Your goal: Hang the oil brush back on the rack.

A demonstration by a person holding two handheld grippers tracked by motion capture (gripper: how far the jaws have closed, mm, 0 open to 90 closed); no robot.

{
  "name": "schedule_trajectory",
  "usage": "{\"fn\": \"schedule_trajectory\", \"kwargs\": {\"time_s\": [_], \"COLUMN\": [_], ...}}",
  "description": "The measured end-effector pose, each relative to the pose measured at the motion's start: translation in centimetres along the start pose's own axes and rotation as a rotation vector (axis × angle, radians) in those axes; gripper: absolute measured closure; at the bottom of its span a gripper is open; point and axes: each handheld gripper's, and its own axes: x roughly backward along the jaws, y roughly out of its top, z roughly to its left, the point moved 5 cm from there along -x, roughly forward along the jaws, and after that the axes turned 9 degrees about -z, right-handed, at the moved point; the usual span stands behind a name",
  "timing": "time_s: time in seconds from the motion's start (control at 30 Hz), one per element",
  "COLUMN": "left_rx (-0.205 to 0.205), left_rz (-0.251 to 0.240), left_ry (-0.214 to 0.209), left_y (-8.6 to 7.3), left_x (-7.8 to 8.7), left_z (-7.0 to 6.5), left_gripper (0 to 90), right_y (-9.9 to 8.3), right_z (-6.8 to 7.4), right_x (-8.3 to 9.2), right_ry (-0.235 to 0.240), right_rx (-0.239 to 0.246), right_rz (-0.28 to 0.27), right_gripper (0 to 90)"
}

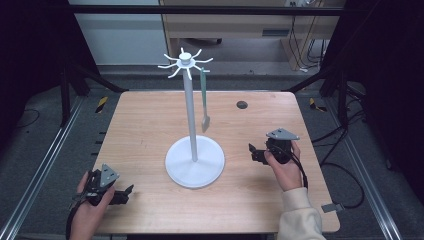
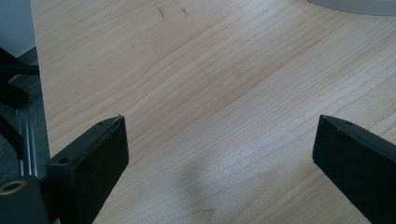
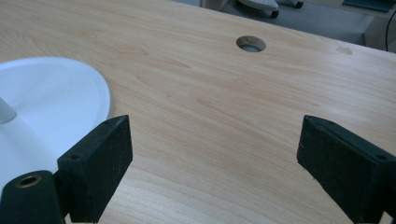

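1. Nearest the person, the left gripper (image 1: 127, 192) rests low at the front left corner of the wooden table (image 1: 145, 125). In the left gripper view its jaws stand wide apart with bare wood between them, so it grips nothing.

2. A little farther in, the right gripper (image 1: 251, 151) is held just above the table on the right side, pointing left toward the stand. In the right gripper view its jaws are also spread wide and empty, with the stand's round white base (image 3: 56, 93) just off its left jaw.

3. At the middle of the table stands the white utensil stand (image 1: 190, 115): a broad disc base, a thin upright pole, and a crown of hooks (image 1: 185, 61) at the top.

4. The thing in play is the green spatula (image 1: 204, 100), which hangs from a hook on the stand's right side. Its long axis runs straight up and down, blade end lowest, clear of the table and just beside the pole.

5. From the right gripper the spatula lies forward, to the left and well above. From the left gripper it is across the stand and well apart. The right hand (image 1: 285, 167) is plainly the nearer, so I judge that a reach would fall to it, rising to meet the handle across its vertical length.

6. Beyond the stand, a small round cable hole (image 1: 242, 104) sits near the table's far edge.
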Motion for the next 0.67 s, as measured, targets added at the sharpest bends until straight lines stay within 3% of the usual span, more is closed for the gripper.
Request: {"fn": "schedule_trajectory", "kwargs": {"time_s": [0.23, 0.57, 0.67], "left_rx": [-0.001, -0.004, -0.006], "left_rz": [0.001, 0.002, 0.003], "left_ry": [-0.003, -0.005, -0.007], "left_y": [0.0, 0.0, 0.0], "left_x": [0.0, -0.1, -0.1], "left_z": [0.0, -0.1, -0.2], "left_gripper": [3.2, 3.2, 3.1], "right_y": [-1.0, -3.2, -3.5], "right_z": [1.0, 3.1, 3.6], "right_x": [-1.0, -2.3, -2.5], "right_ry": [0.042, 0.151, 0.171], "right_rx": [0.022, 0.02, 0.04], "right_rz": [0.036, 0.129, 0.152], "right_gripper": [10.9, 11.6, 11.7]}}
